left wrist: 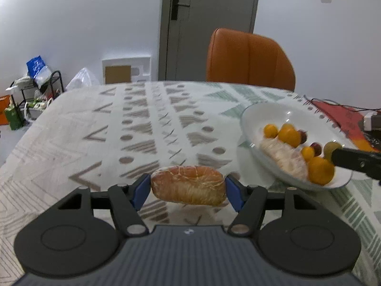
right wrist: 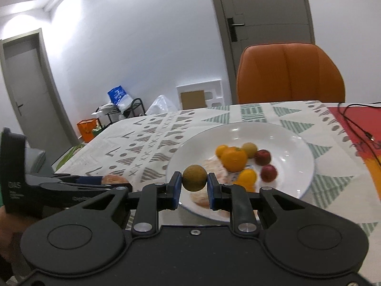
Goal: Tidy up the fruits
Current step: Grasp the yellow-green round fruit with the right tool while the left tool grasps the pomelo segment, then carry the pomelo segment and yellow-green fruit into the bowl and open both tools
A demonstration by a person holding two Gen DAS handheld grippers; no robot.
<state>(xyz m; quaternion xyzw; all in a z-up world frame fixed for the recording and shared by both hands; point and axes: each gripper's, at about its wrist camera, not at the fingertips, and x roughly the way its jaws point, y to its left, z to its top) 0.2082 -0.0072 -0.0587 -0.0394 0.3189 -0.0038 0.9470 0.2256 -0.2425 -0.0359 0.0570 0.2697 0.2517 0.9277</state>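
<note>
The worktop (left wrist: 147,124), under a patterned cloth, fills most of both views, with an orange chair (left wrist: 250,57) at its far edge. On its right side, in the left wrist view, sits a wide white plate (right wrist: 295,143), its near rim just past the right tongs. In the plate lie peeled pale fruit segments (right wrist: 215,166), several oranges, the largest (right wrist: 234,158) in the middle, two dark red fruits (right wrist: 263,157), and a yellow-green fruit (right wrist: 249,149) at the back, all close together and touching here and there.

The left tongs (left wrist: 188,187) stand about half open and clamp a peeled, pith-veined citrus (left wrist: 188,184) by its two ends, blue pads pressing on it. It is held above the cloth, left of the plate and apart from it.

The right tongs (right wrist: 194,178) are drawn in narrow around a small brown-green round fruit (right wrist: 194,178), pads touching both its sides, held in front of the plate's near rim.
</note>
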